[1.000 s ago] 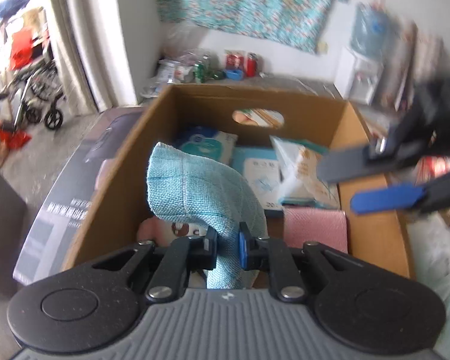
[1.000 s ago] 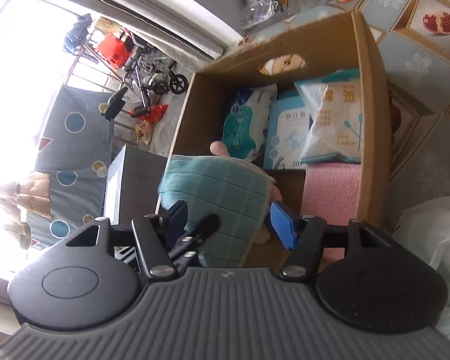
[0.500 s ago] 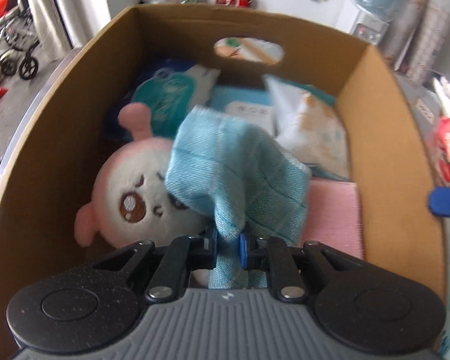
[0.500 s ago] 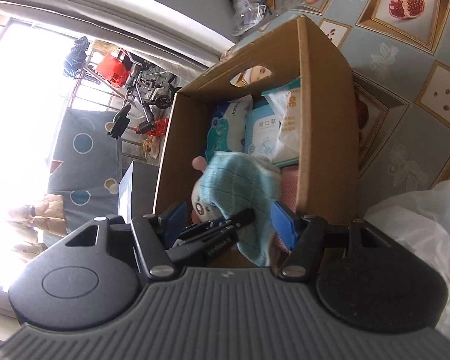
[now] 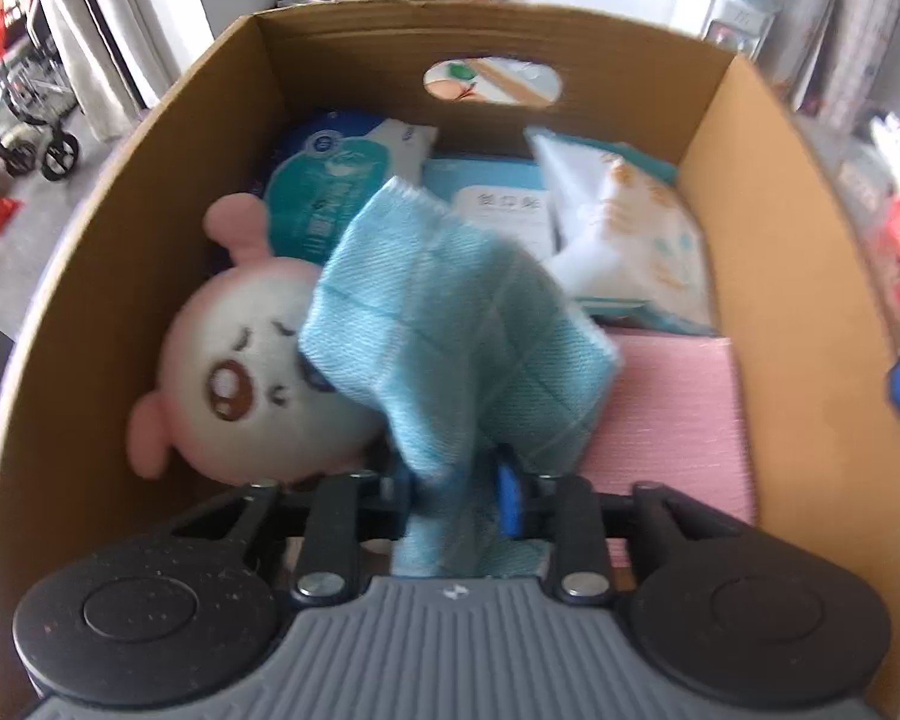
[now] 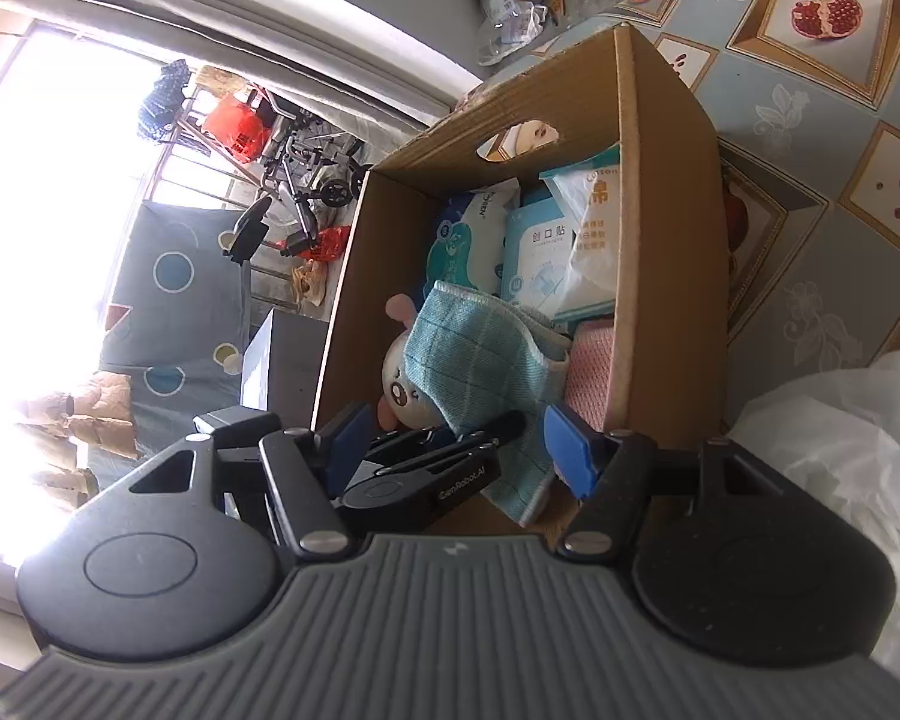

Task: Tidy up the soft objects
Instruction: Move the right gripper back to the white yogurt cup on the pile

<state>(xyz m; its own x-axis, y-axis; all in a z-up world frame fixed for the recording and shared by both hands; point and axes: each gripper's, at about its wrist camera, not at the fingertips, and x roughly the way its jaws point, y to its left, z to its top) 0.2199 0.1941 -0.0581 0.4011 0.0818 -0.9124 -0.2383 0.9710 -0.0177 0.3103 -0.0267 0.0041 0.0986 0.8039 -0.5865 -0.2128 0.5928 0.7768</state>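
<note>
My left gripper (image 5: 457, 489) is shut on a light blue cloth (image 5: 450, 330) and holds it inside the cardboard box (image 5: 120, 228), draped over a white and pink plush toy (image 5: 252, 378). A folded pink cloth (image 5: 678, 414) lies to the right of it. In the right wrist view the blue cloth (image 6: 480, 360) hangs over the plush toy (image 6: 399, 387), with the left gripper's black fingers (image 6: 450, 450) holding it. My right gripper (image 6: 456, 450) is open and empty, outside the box's near wall (image 6: 666, 300).
Several wipe and tissue packs (image 5: 624, 240) fill the far half of the box. The box stands on a patterned tablecloth (image 6: 810, 120). A white plastic bag (image 6: 840, 450) lies at the right. A dark box (image 6: 282, 360) stands left of the cardboard box.
My left gripper has lowered the blue cloth from above the box rim down into it, onto the plush toy. My right gripper has pulled back away from the box.
</note>
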